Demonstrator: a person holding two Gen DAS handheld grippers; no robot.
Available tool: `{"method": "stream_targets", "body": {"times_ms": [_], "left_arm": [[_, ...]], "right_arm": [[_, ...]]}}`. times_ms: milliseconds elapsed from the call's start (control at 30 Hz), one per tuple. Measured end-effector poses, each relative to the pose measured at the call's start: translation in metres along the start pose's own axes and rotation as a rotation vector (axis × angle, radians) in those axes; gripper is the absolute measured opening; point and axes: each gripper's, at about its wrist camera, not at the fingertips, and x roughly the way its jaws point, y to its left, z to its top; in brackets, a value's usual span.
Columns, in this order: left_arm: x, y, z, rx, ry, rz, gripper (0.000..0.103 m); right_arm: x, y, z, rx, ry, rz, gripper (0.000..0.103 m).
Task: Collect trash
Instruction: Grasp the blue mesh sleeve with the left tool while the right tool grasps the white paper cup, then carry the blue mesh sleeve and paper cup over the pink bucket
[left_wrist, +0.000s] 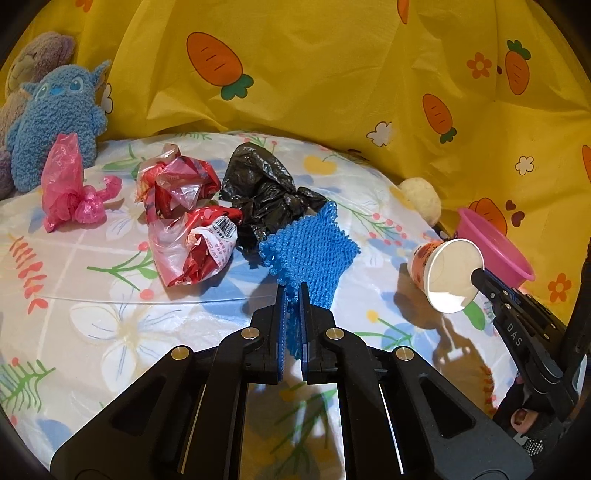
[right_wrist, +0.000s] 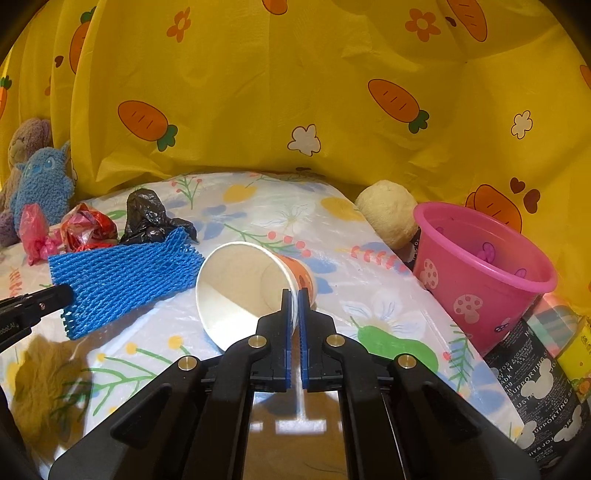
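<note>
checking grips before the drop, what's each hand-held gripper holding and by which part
Left hand-held gripper: blue foam net, by its near edge. Right hand-held gripper: paper cup, by its rim.

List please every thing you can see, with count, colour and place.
net: 1, blue, in left gripper
cup: 1, white and orange, in right gripper
black bag: 1, table, behind net
wrappers: crumpled pile, red, table centre-left
pink bag: 1, table left
bucket: 1, pink, table right
plush toys: 2, blue and purple, far left
ball: 1, cream, behind bucket
left gripper: 1, black, shut
right gripper: 1, black, shut
</note>
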Motion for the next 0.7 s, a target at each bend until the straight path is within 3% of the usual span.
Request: {"method": "stream_targets", "body": {"times_ms": [367, 700], "left_arm": [[-0.030, -0.043, -0.002, 0.063, -0.067, -0.043, 0.005], [-0.024, -0.108, 0.001, 0.151, -0.075, -0.098, 0.005]], "right_arm": [[-0.029, -0.022, -0.003, 0.046, -0.041, 0.054, 0.004], [-0.044, -0.053, -0.001, 0.090, -0.074, 0.044, 0.004]]}}
